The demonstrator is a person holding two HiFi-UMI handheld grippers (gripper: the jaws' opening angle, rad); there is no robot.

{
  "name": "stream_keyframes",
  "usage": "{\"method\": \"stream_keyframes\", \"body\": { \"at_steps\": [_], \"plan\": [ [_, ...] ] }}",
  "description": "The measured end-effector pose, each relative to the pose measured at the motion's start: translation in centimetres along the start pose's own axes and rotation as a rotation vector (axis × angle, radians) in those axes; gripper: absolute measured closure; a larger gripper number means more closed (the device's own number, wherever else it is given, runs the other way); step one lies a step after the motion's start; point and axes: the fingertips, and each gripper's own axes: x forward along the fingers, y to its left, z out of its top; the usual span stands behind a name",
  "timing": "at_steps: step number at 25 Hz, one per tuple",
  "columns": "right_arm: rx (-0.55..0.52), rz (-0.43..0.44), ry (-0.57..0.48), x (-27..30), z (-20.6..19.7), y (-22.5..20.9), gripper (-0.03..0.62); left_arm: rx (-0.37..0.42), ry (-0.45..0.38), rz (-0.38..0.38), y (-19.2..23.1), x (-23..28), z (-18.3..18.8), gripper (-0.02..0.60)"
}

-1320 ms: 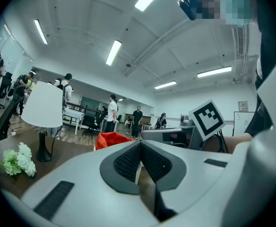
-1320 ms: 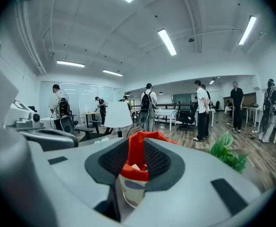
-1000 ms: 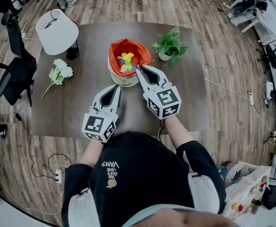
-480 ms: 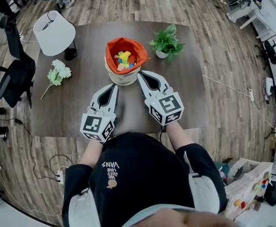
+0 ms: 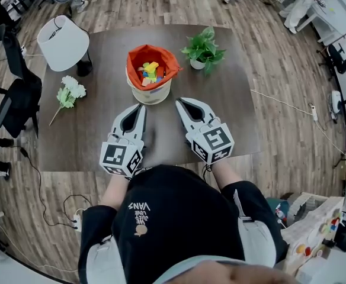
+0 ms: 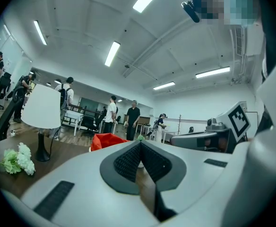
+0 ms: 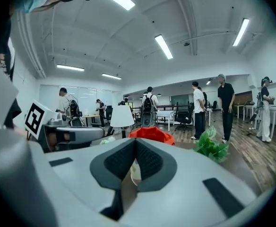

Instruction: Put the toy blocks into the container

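Whereas only the head view shows toy blocks [image 5: 149, 73], left hand-held gripper [image 5: 140, 107] and right hand-held gripper [image 5: 179, 102] stand closed, empty.

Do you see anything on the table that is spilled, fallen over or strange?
Nothing is spilled. The blocks sit inside the container, and the lamp and the plant stand upright. Only the white flowers lie flat on the table, left of the container in the head view.

Bright, even light falls from ceiling strips [image 6: 112, 53], at 11 to 1 o'clock in both gripper views, glaring white. Shadows on the surface [image 5: 102, 99] are soft and short. Fisheye bending and dark corners ring every view; the near foreground is blurred.
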Motion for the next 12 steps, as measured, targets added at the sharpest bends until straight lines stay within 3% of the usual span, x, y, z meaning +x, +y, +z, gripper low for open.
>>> {"method": "stream_keyframes", "body": {
  "at_steps": [12],
  "plan": [
    [0.005,-0.014,0.026,-2.2,-1.6,0.7,0.576,0.001,0.008,-0.007,-0.9,-0.4,-0.6,0.571]
  ]
}}
